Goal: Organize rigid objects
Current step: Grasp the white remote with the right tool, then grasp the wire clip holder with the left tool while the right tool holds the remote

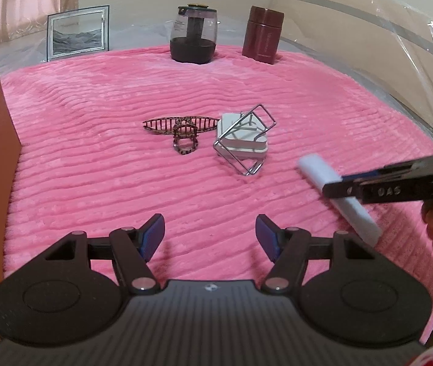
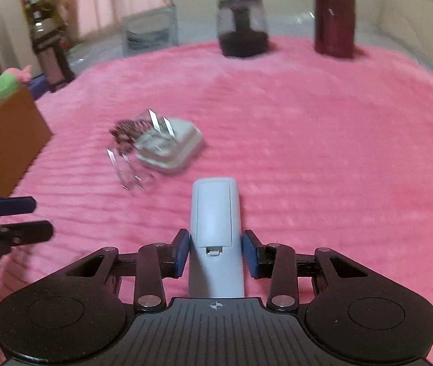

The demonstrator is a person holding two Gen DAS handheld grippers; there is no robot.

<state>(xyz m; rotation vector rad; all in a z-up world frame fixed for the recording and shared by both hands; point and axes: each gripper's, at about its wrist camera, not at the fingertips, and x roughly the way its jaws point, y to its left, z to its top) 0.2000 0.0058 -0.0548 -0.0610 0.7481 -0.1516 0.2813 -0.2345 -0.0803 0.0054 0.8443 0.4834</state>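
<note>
Remote [image 2: 215, 213] is sitting pinched between the right gripper's [image 2: 215, 251] 2 pads above the pink blanket [image 2: 323, 152]; left gripper [image 1: 210, 238] is hovering spread, empty.

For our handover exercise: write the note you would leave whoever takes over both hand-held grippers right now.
Right hand-held gripper: shut on the white remote, carried above the pink blanket.
Left hand-held gripper: open, empty, hovering over the blanket.
Mid-blanket: hair claw clip beside the white coasters in their tipped wire holder.
Back edge: picture frame, teapot, maroon flask.
Done: remote picked up.
Left: place remote; clip and coasters.
</note>
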